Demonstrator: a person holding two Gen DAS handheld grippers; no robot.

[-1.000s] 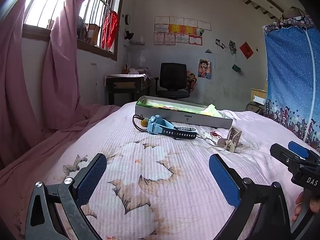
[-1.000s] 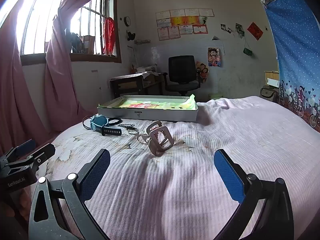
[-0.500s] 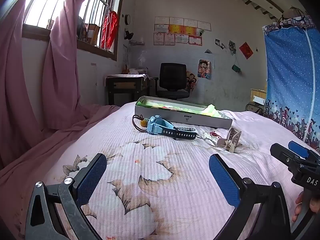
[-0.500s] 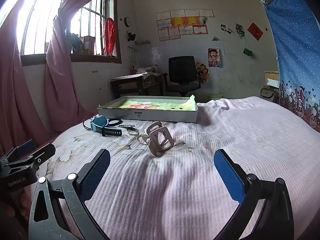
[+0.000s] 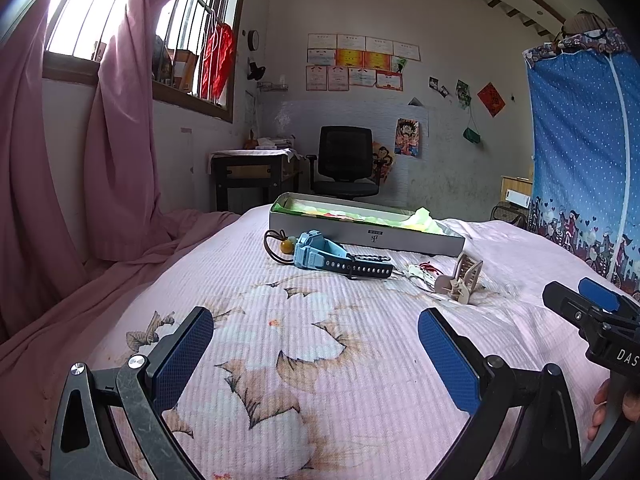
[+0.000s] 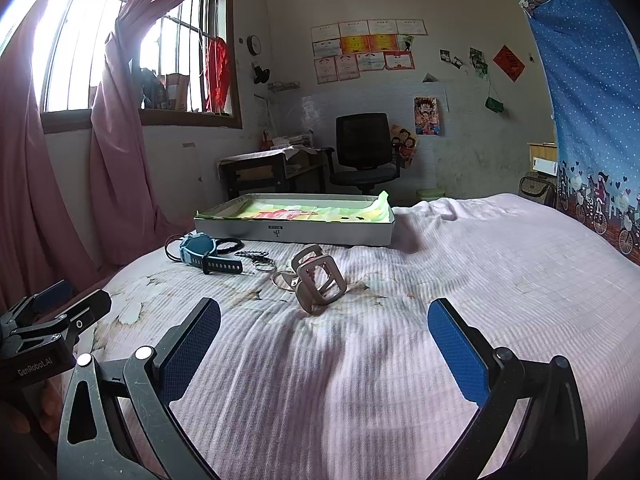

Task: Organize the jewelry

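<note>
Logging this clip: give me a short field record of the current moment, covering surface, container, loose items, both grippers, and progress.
surface: bed with pink floral sheet
container: open shallow box, lined with green paper, at the far side
loose items: blue watch, amber bead on cord, beige hair claw, metal rings, all on the sheet in front of the box
left gripper: open, empty
right gripper: open, empty
progress: no loose item picked up yet

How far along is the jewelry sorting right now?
Nothing looks done: the box shows only paper lining. Nothing is in hand; the left gripper and right gripper are open and empty. Left: the watch, hair clip, rings and cord lie on the bed.
</note>
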